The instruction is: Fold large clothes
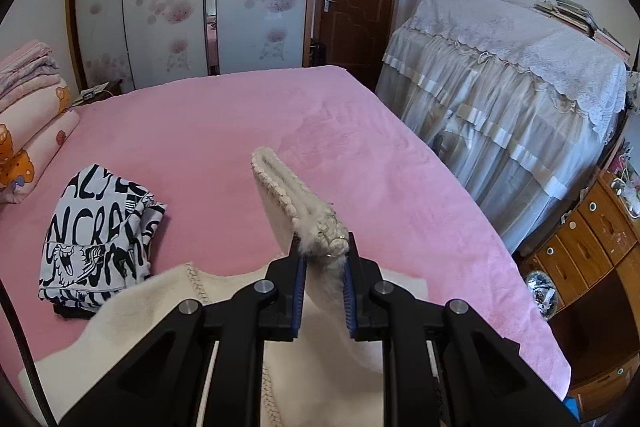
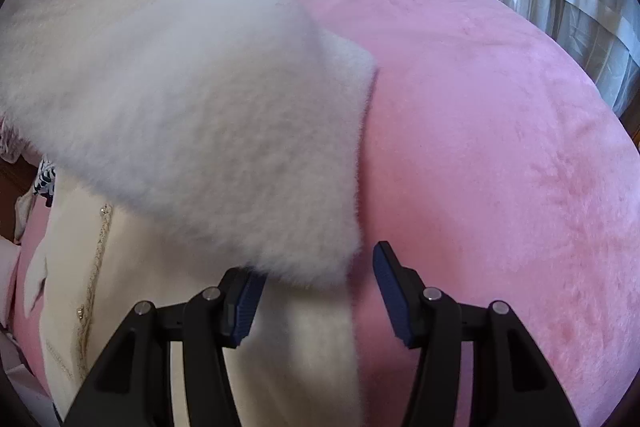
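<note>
While pinched, cream garment's trimmed edge (image 1: 280, 187) juts up, away from left gripper (image 1: 324, 255).

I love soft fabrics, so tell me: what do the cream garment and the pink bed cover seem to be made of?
The cream garment looks like fuzzy wool or a fleece-like knit: hairy nap, crocheted-looking braid along its edge. The pink bed cover looks like short-pile plush or velvety fleece: matte sheen, with brush marks in the pile. The exact fibre of either cannot be told.
</note>
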